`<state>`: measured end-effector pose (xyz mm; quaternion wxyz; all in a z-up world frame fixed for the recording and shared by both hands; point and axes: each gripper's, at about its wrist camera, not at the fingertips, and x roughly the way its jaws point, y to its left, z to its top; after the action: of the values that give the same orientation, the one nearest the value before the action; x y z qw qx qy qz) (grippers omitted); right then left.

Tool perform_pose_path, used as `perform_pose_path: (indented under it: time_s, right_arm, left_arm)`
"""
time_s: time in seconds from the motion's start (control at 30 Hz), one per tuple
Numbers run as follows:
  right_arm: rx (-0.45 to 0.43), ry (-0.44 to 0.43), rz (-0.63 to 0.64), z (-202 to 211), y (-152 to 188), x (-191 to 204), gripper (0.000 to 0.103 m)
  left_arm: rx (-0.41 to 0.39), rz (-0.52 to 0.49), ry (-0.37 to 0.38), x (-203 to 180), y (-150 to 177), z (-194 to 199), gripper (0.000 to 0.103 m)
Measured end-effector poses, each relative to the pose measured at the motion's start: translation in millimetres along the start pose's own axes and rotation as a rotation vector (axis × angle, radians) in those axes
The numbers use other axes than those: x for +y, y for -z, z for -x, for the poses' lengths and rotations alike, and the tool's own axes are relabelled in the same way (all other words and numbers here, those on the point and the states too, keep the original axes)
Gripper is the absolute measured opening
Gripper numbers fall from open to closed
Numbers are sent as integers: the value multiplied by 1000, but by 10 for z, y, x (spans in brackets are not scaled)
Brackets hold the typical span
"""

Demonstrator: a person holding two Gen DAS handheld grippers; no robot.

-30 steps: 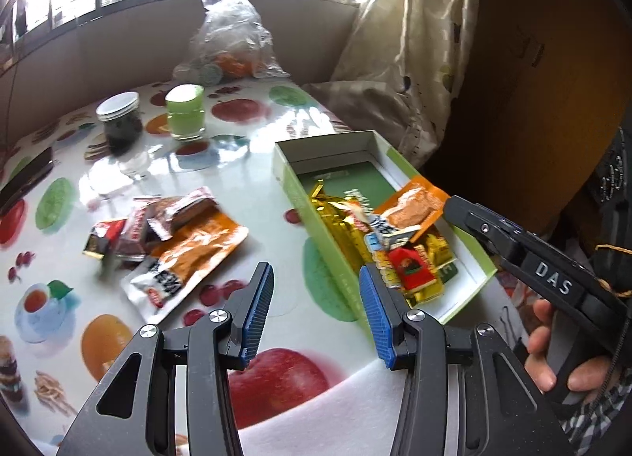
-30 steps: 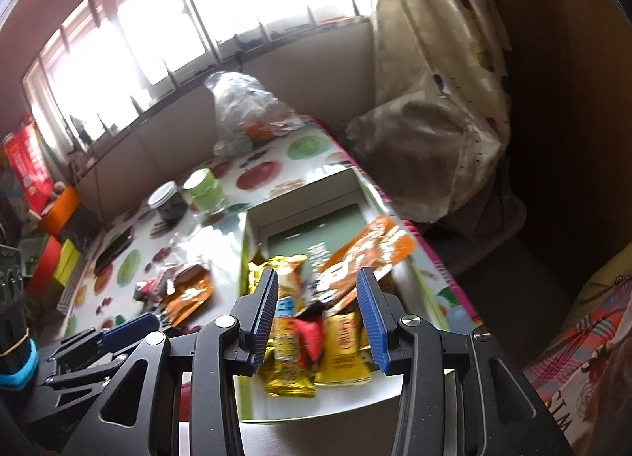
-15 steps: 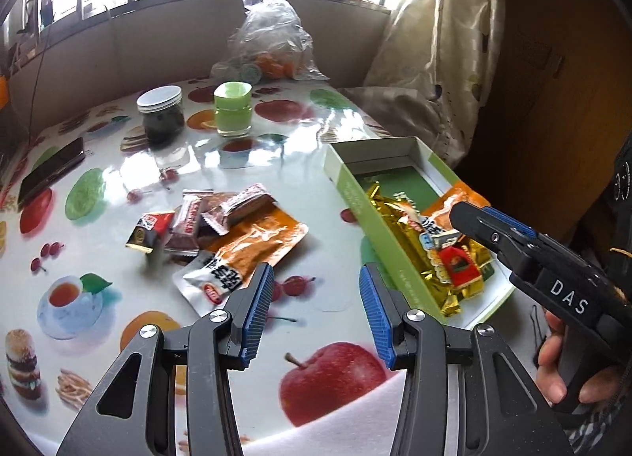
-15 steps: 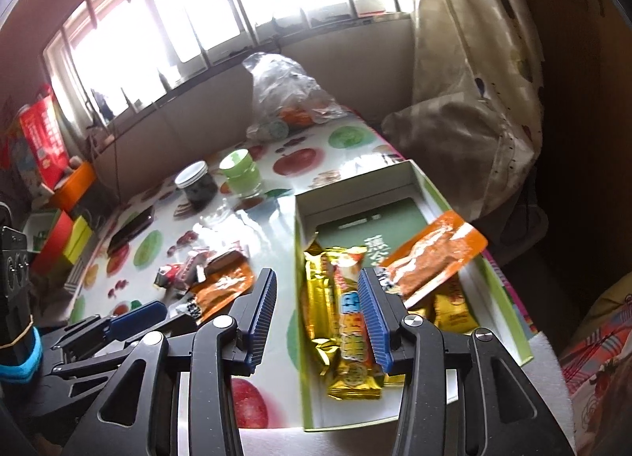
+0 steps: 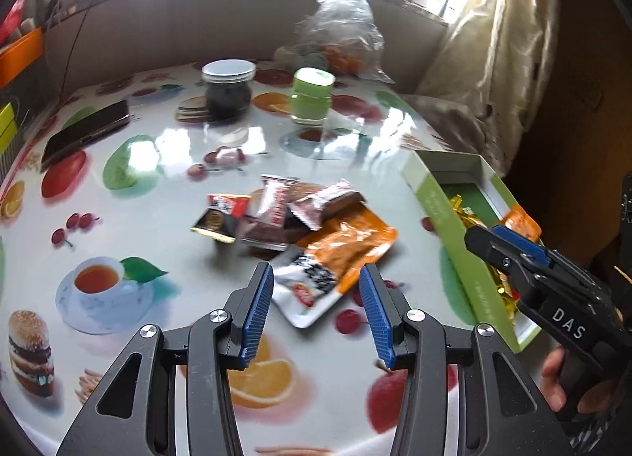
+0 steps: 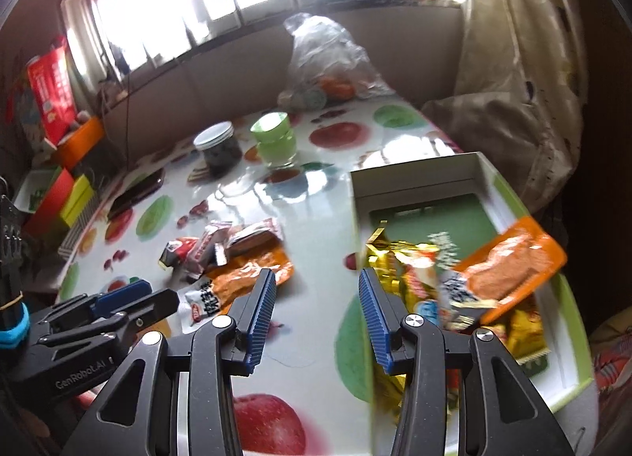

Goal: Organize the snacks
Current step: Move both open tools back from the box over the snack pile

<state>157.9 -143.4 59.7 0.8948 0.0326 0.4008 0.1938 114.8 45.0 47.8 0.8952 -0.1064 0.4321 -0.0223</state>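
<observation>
A pile of loose snack packets (image 5: 282, 213) lies mid-table, with a large orange and white pouch (image 5: 335, 262) at its near side. My left gripper (image 5: 316, 311) hovers open just short of that pouch, nothing between its blue pads. A green-edged white box (image 6: 489, 195) on the right holds gold packets (image 6: 391, 258) and an orange pouch (image 6: 509, 262). My right gripper (image 6: 314, 319) is open and empty over the table beside the box's left wall. It also shows at the right of the left wrist view (image 5: 509, 248). The loose pile appears in the right wrist view (image 6: 229, 242) too.
Behind the pile stand a dark jar with a white lid (image 5: 228, 88) and a green cup (image 5: 312, 96). A clear plastic bag (image 5: 339, 33) sits at the far edge and a dark phone (image 5: 85, 132) lies at the left. A person's hand (image 5: 561, 377) grips the right handle.
Both grippers have swung left, away from the box and toward the loose pile. The left one now faces the orange and white pouch. The right one has left the box's contents.
</observation>
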Motion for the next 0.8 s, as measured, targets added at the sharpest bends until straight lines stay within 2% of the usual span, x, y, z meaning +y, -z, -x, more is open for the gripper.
perform_pose_path:
  time_s: [0.3,0.6,0.8]
  right_arm:
    - [86,-35,0,-337,51,215,44]
    - [140,-66,-99,-618,95,237,45]
    - [127,-146,-200,-690,67,160,45]
  left_arm:
    - [27,62,-46,330,-1,-138,47]
    - [56,76,-28,408,44,-262,47]
    - [78,85,6,424,71,-335,47]
